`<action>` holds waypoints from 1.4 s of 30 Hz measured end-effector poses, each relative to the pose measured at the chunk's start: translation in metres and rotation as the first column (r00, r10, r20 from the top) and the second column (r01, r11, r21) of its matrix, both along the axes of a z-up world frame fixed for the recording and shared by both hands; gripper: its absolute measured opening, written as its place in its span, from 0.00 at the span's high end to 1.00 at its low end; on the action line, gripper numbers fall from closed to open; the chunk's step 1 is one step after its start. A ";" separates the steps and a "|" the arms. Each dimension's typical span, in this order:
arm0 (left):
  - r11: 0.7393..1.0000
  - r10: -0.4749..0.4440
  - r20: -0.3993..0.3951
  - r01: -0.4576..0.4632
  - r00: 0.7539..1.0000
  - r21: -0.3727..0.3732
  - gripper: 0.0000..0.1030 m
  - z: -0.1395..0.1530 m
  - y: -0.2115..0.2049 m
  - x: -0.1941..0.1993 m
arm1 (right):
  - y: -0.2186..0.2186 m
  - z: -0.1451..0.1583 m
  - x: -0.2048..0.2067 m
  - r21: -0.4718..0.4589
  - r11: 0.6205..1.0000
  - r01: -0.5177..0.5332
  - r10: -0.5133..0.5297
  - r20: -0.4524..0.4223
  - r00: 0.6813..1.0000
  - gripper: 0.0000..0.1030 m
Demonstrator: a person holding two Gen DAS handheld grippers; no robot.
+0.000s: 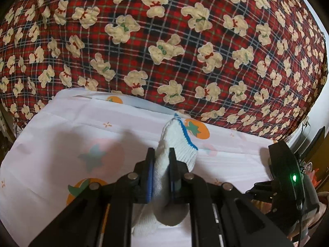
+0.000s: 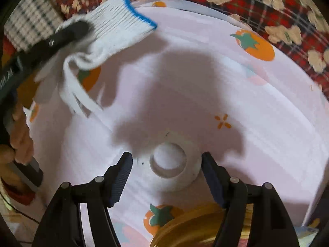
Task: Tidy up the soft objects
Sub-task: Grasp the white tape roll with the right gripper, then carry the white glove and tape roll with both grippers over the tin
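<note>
White knit, edged in blue at the cuff, is what the left gripper [image 1: 161, 160] has pinched between its pads: a work glove [image 1: 176, 142] held at mid-length, cuff standing up past the fingertips and the glove's finger end drooping below the jaws. From the right wrist view the same glove [image 2: 115, 30] hangs above the far left part of the pale pink persimmon-print cloth [image 2: 257, 107], its limp fingers trailing down toward that cloth.

The right gripper [image 2: 166, 164] points steeply down at the cloth with its jaws spread wide on either side of a white ring-shaped object [image 2: 174, 170] lying there; the right pad appears to be at the ring's edge, the left pad stands clear of it, so nothing is clamped.

Beyond the cloth lies a red plaid bear-print blanket [image 1: 164, 41].

As a judgement, the glove is light, floppy and not fragile; it will sag and swing from any single pinch. The ribbed cuff is the firmest part and probably the best place to take hold.
</note>
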State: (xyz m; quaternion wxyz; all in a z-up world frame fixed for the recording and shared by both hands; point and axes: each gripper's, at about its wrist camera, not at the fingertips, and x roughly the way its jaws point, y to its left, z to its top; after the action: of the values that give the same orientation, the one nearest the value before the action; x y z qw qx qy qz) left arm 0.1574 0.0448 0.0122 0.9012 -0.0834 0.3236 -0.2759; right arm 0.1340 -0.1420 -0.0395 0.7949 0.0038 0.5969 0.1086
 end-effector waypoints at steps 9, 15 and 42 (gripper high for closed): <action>0.999 0.031 0.008 -0.031 0.999 0.016 0.90 -0.001 0.003 0.002 | 0.013 0.000 -0.006 -0.131 0.989 -0.072 0.078 0.036 0.996 0.36; 0.996 0.070 0.032 -0.072 0.997 0.060 0.90 -0.002 0.002 0.002 | -0.004 0.040 -0.022 0.053 0.994 0.098 -0.110 0.351 0.930 0.36; 0.973 0.212 0.091 -0.219 0.973 0.069 0.90 -0.017 0.021 -0.090 | 0.046 0.042 -0.085 0.100 0.970 0.221 -0.223 0.729 0.647 0.36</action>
State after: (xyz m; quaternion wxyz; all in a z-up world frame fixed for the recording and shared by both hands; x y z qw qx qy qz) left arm 0.0677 0.0659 -0.0052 0.9411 -0.0709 0.2855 -0.1667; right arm 0.0491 -0.0964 0.0027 0.9745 0.0336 0.2219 0.0034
